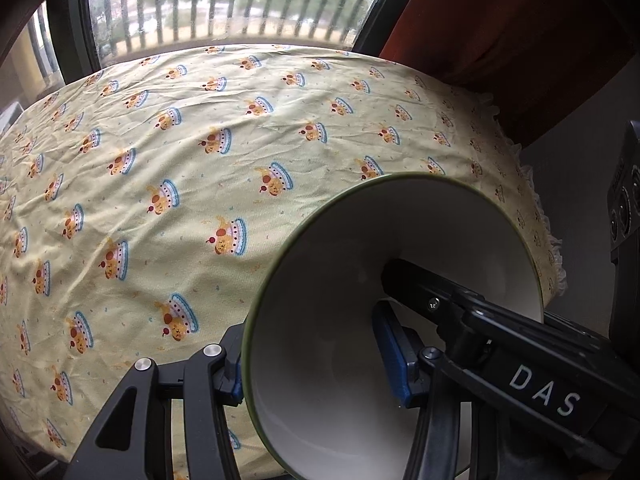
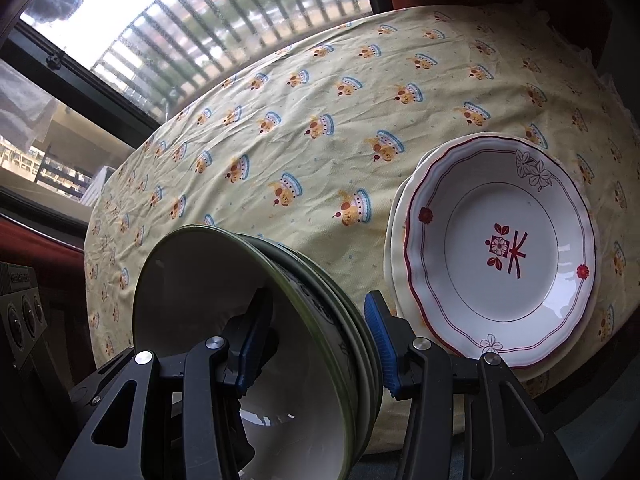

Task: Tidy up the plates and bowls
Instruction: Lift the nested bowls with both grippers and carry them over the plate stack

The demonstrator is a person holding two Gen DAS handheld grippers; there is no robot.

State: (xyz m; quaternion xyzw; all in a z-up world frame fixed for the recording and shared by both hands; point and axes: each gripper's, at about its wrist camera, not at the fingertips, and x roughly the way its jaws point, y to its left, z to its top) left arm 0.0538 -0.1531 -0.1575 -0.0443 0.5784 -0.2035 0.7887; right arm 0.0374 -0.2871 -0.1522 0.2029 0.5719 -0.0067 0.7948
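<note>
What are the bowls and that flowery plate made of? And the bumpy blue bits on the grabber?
Bowls: probably glazed ceramic, with a shiny white inside and a green rim, though hard plastic can look alike. Flowery plate: likely glazed ceramic too, as window light glints off it. Blue pads: ridged and matte, probably rubber or soft plastic.

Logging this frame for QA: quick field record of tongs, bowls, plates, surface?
left tongs: shut on rim of bowl stack, one finger inside
right tongs: shut on opposite rim of bowl stack
bowl stack: green-rimmed, white inside, several nested, tilted
plates: stacked on tablecloth, top one white with red trim
background: barred window
</note>
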